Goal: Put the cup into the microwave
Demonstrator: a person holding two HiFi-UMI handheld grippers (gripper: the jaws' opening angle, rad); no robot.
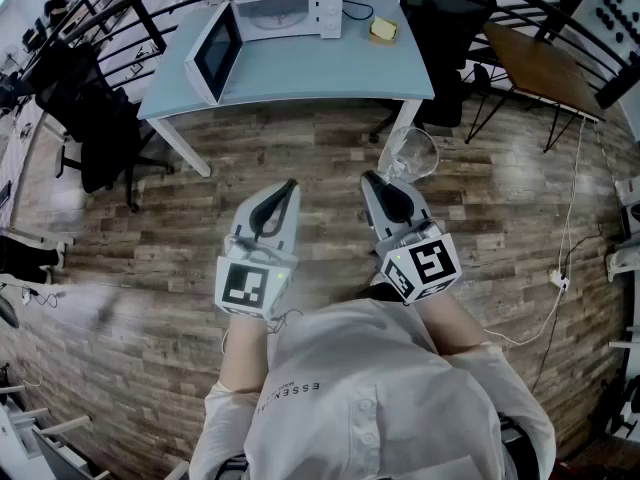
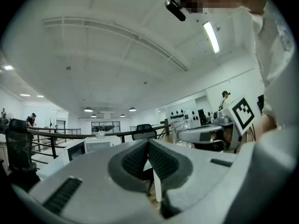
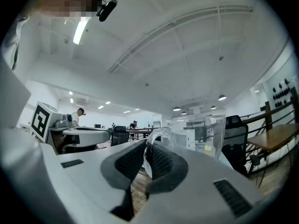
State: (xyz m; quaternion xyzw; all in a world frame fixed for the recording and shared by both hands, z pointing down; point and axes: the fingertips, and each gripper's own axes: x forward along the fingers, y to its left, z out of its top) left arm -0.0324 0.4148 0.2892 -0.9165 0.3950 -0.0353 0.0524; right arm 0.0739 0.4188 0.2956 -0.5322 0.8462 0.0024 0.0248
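A white microwave [image 1: 285, 13] stands on the far side of a light-blue table [image 1: 330, 68], its door [image 1: 215, 53] swung open to the left. My right gripper [image 1: 372, 176] is shut on the handle of a clear glass cup [image 1: 410, 153], which hangs over the wooden floor in front of the table. In the right gripper view the handle [image 3: 156, 136] sits between the pads and the cup body [image 3: 205, 134] is just beyond them. My left gripper [image 1: 291, 184] is level beside it, shut and empty, with its pads [image 2: 161, 160] meeting.
A small yellow object [image 1: 383, 30] lies on the table to the right of the microwave. Black office chairs stand at the table's right [image 1: 440, 28] and left [image 1: 95, 128]. A brown wooden table [image 1: 540, 63] is at the far right, and a white cable [image 1: 560, 268] runs across the floor.
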